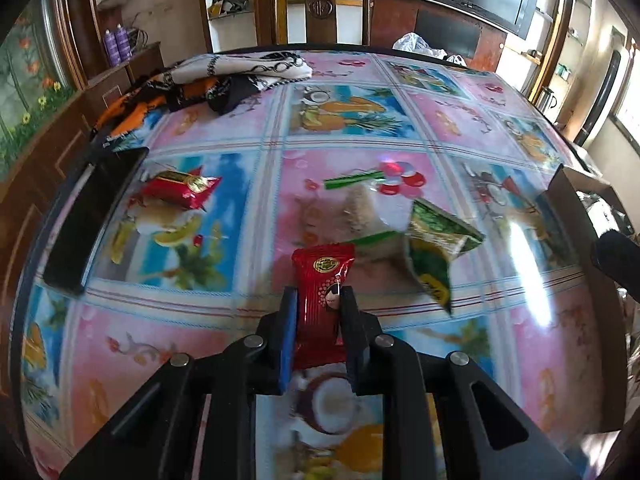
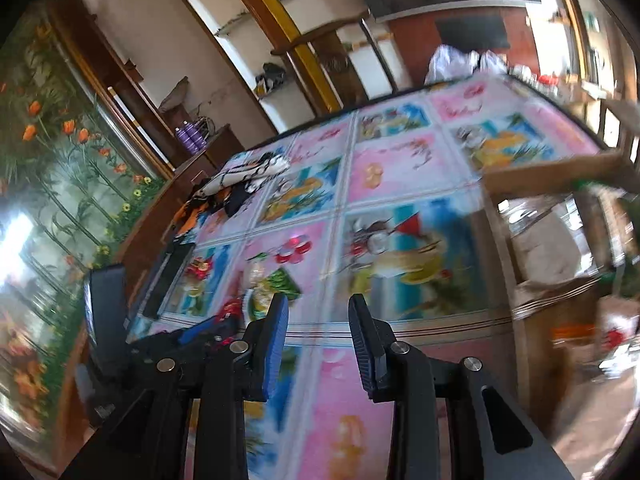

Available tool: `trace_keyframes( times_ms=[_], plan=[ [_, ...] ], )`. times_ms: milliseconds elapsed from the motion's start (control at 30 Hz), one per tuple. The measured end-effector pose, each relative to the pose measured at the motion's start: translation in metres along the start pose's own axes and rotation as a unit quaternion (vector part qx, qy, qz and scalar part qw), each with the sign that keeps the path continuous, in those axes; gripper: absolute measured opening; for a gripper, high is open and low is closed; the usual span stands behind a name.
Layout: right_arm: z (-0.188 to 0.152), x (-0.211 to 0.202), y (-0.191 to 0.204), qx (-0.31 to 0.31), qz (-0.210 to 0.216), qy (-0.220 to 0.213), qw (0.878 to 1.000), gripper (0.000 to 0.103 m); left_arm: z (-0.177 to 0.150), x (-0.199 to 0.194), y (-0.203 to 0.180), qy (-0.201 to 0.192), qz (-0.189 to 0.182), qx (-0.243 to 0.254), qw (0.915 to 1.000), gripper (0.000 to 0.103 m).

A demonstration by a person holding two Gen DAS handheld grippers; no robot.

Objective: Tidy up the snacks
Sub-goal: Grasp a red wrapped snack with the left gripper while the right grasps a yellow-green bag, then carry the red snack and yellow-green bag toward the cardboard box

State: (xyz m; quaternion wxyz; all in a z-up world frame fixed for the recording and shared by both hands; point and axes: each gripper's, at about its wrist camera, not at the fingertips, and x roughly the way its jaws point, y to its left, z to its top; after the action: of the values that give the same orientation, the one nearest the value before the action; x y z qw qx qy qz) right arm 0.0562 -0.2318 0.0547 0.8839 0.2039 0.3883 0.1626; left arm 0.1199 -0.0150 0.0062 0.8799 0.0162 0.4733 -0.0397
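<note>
Over the glossy tablecloth [image 1: 248, 132] our left gripper [image 1: 318, 300] clamps a red snack [image 1: 322, 300], right gripper [image 2: 318, 312] apart and empty; slick wrapper may slip.

Bright daylight pours in from the window [image 1: 630, 112] at three o'clock, leaving white glare streaks on the glossy tablecloth [image 1: 532, 264]. The right wrist view is smeared by motion blur, worst towards three o'clock. Both views bend strongly at the rims.

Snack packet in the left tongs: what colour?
Red, with a round gold-and-green emblem near the top; the snack packet shows best in the left wrist view.
</note>
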Motion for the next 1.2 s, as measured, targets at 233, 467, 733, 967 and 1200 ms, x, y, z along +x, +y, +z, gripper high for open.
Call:
trace_keyframes(
  times_ms=[233,467,733,967,1200],
  plan=[
    [0.001,0.052,0.016,0.055,0.023,0.058,0.997,0.047,0.002,0.001,0.019,-0.006,0.005,0.004,1.0,0.019],
    [0.008,0.094,0.044,0.035,-0.033,0.084,0.995,0.047,0.003,0.001,0.041,-0.007,0.0,-0.024,0.9997,0.019],
    [0.004,0.119,0.063,-0.042,-0.111,0.091,0.989,0.038,0.002,0.001,0.036,-0.011,0.013,-0.017,0.9997,0.019],
    [-0.007,0.1,0.055,-0.07,-0.105,0.083,0.988,0.03,0.001,0.001,0.033,-0.016,0.025,-0.017,0.9994,0.019],
    [-0.024,0.069,0.035,-0.071,-0.086,0.06,0.992,0.029,0.001,-0.001,0.03,-0.027,0.039,-0.013,0.9988,0.018]
  ],
)
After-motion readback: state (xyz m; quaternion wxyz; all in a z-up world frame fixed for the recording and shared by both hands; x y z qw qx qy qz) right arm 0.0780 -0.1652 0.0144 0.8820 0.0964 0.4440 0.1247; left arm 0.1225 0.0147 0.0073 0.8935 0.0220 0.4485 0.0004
